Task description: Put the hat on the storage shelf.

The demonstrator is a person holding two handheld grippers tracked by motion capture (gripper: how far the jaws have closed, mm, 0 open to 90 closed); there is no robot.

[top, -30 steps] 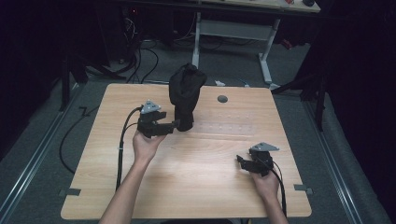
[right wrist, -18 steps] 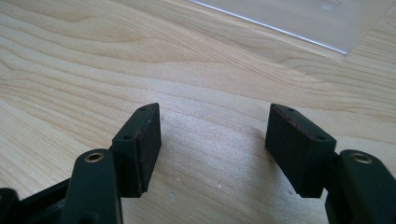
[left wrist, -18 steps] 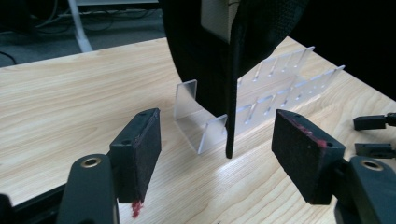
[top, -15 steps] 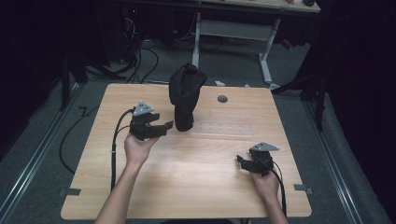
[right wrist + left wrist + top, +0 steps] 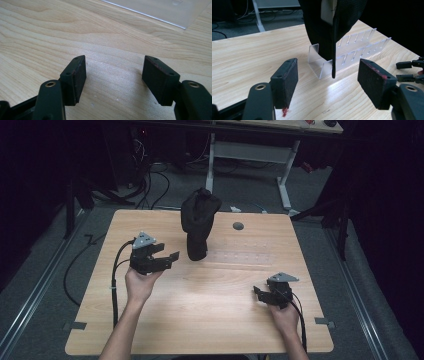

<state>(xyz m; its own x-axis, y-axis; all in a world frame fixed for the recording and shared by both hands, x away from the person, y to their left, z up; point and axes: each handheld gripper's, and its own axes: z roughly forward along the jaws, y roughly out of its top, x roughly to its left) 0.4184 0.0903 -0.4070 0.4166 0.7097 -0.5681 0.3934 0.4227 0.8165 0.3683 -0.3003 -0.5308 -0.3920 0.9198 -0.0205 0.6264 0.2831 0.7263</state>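
Two tools are in my hands over the wooden bench (image 5: pixel 210 310). Nearest to me, my right tool (image 5: pixel 260 293) sits low at the near right part of the bench, its jaws spread wide with nothing but bare wood grain between them; in the right gripper view the edge of a clear plastic piece (image 5: pixel 160 10) lies beyond the jaws. Farther out on the left, my left tool (image 5: pixel 170 256) is held above the bench with its jaws pointing toward the middle, spread apart and pinching nothing; there is a smear of red on its pads. Just past that tool stands the black cloth item (image 5: pixel 198 222), upright and tall, near the middle of the bench toward the far side, and apart from both tools. In the left gripper view it hangs down into the end of a clear slotted rack (image 5: pixel 352 53) that lies on the bench and runs away to the right. Beyond it, a small dark round disc (image 5: pixel 238 225) lies on the bench near the far edge. Farthest back, on the floor, are a white frame leg (image 5: pixel 285 185) and loose black cables (image 5: pixel 155 180).
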